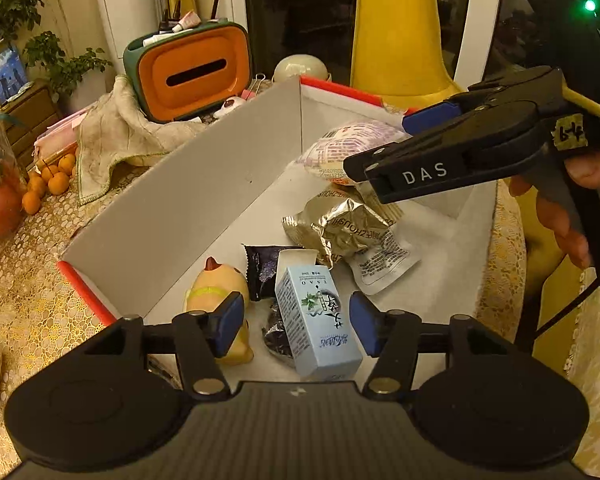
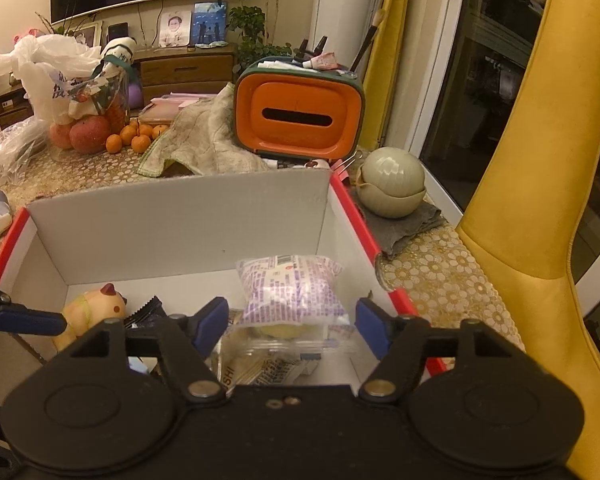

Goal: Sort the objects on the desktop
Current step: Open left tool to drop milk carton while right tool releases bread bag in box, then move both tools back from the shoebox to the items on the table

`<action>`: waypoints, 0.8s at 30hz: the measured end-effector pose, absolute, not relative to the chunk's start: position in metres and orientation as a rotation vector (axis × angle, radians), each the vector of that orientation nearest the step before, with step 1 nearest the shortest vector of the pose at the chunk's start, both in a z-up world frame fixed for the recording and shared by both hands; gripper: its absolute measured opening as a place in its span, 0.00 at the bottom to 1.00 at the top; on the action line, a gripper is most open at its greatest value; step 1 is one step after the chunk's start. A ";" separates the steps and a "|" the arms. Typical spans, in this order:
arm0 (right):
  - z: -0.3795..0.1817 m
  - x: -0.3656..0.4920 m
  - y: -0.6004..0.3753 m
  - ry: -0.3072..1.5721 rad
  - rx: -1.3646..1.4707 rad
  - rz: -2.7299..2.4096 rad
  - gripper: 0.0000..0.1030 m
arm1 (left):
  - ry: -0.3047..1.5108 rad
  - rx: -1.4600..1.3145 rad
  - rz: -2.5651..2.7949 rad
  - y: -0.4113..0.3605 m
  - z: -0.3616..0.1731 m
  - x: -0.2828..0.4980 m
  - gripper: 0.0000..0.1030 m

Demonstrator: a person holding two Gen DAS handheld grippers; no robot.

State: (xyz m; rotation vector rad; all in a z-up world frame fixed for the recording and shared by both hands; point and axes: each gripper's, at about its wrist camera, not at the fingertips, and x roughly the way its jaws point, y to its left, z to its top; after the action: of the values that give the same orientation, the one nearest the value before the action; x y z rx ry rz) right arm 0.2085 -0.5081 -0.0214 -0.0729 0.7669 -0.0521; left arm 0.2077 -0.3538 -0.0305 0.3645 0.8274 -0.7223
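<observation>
Both hand-held grippers, left [image 1: 296, 322] and right [image 2: 292, 326], gape empty above box [image 2: 172, 216].

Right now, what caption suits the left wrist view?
Open left gripper hovers over a light-blue carton inside the white box.

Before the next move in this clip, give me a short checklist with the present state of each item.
1. Left tongs open: ok, the pads stand apart on either side of the blue carton.
2. Left tongs gripping the carton: not ok, neither pad visibly presses it.
3. Right tongs open and empty: ok, the purple-printed packet lies in the box beyond the pads, not held.
4. Items inside the white box: ok for the yellow toy, silver pouch, dark wrapper, carton and packet.
5. Clearance between the two tongs: ok, they are apart over the box.
6. Whether the carton lies flat: cannot tell.
</observation>
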 end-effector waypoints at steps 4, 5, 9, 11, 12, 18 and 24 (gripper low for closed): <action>-0.014 0.202 -0.507 0.761 -0.072 -0.054 0.69 | 0.820 0.352 -0.717 -0.347 -0.023 0.202 0.55; -0.013 0.200 -0.506 0.759 -0.074 -0.054 0.69 | 0.815 0.349 -0.716 -0.345 -0.021 0.200 0.55; -0.005 0.188 -0.502 0.751 -0.077 -0.047 0.69 | 0.803 0.327 -0.713 -0.336 -0.009 0.191 0.55; 0.000 0.181 -0.498 0.749 -0.078 -0.045 0.69 | 0.796 0.314 -0.714 -0.330 -0.002 0.186 0.55; 0.002 0.178 -0.496 0.747 -0.080 -0.043 0.69 | 0.792 0.310 -0.715 -0.328 0.001 0.183 0.55; 0.020 0.158 -0.481 0.727 -0.087 -0.031 0.69 | 0.760 0.279 -0.717 -0.311 0.020 0.165 0.55; 0.037 0.135 -0.460 0.708 -0.116 -0.014 0.69 | 0.728 0.250 -0.712 -0.291 0.037 0.147 0.55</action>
State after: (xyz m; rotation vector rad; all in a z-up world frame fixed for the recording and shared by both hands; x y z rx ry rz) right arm 0.1349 -0.4603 0.0366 -0.1159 0.7077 -0.0142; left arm 0.1466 -0.2915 0.0365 0.2503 0.7276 -0.7116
